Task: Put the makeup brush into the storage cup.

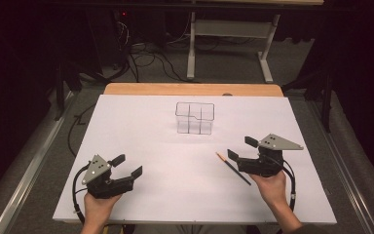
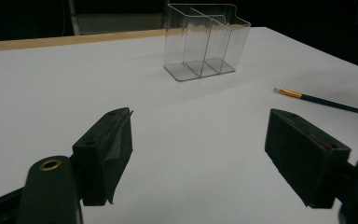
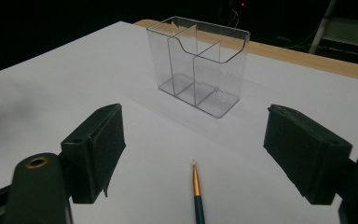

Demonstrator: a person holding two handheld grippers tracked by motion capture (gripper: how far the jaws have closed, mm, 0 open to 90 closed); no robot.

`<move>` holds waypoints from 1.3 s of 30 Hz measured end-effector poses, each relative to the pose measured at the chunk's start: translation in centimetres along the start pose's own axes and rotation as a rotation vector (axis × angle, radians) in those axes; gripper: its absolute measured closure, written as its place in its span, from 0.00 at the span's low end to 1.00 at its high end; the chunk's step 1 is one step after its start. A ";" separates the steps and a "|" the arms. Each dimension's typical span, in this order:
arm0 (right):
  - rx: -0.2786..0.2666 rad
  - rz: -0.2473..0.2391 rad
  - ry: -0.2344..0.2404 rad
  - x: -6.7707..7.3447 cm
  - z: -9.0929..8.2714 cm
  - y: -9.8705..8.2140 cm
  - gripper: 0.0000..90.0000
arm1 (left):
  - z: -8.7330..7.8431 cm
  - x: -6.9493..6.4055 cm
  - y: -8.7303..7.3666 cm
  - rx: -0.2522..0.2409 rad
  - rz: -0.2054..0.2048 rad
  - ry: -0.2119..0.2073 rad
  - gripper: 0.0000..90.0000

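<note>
A clear plastic organizer (image 1: 195,117) with divided compartments stands upright and empty on the white table (image 1: 141,126), a little beyond the middle; it also appears in the left gripper view (image 2: 205,42) and the right gripper view (image 3: 199,65). A thin dark paintbrush with a gold ferrule (image 1: 233,168) lies flat at the right. My right gripper (image 1: 239,148) is open just above the brush's far end, and the brush tip (image 3: 196,186) lies between its jaws, untouched. At the near left my left gripper (image 1: 128,165) is open and holds nothing; the brush (image 2: 321,101) lies off to its right.
The table's wooden far edge (image 1: 190,89) runs behind the organizer. Beyond it are a white desk frame (image 1: 229,34) and loose cables (image 1: 146,58) on the grey carpet. Metal rails flank the table on both sides.
</note>
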State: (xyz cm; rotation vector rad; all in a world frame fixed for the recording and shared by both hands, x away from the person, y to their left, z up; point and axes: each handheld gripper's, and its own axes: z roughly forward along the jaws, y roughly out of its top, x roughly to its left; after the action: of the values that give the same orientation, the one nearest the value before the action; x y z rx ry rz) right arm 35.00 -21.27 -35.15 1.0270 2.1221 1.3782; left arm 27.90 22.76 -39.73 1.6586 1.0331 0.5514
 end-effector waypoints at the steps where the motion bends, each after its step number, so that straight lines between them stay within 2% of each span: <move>1: 0.002 -0.002 0.001 0.0 0.0 0.1 0.24 | 0.0 0.0 0.0 0.000 0.000 0.001 0.26; 8: 0.021 -0.002 0.001 -0.2 0.2 0.4 0.24 | 0.1 0.1 0.0 -0.002 0.002 0.001 0.26; 13: 0.054 -0.010 0.003 -0.4 0.2 0.7 0.25 | 0.1 0.1 0.0 -0.002 0.003 0.001 0.26; 19: 0.119 -0.010 0.004 -0.5 0.2 1.0 0.28 | 0.1 0.1 0.0 0.000 0.007 0.000 0.26; 28: 0.206 -0.066 -0.004 -0.4 0.2 1.5 0.32 | 0.1 0.1 0.0 0.007 0.007 0.004 0.26; 29: 0.248 -0.074 -0.003 -0.3 0.2 1.7 0.33 | 0.1 0.1 0.0 0.007 0.008 0.003 0.26; 32: 0.279 -0.084 -0.006 -0.3 0.3 1.8 0.33 | 0.1 0.0 0.0 0.003 0.011 0.003 0.26; 39: 0.339 -0.083 0.015 -0.2 0.7 2.1 0.32 | -0.1 0.0 0.0 -0.009 0.011 0.002 0.27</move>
State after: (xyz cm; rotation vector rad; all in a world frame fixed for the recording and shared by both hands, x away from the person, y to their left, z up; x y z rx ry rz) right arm 36.35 -20.48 -33.55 1.0372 2.4357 1.0110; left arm 27.83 22.77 -39.71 1.6564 1.0224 0.5645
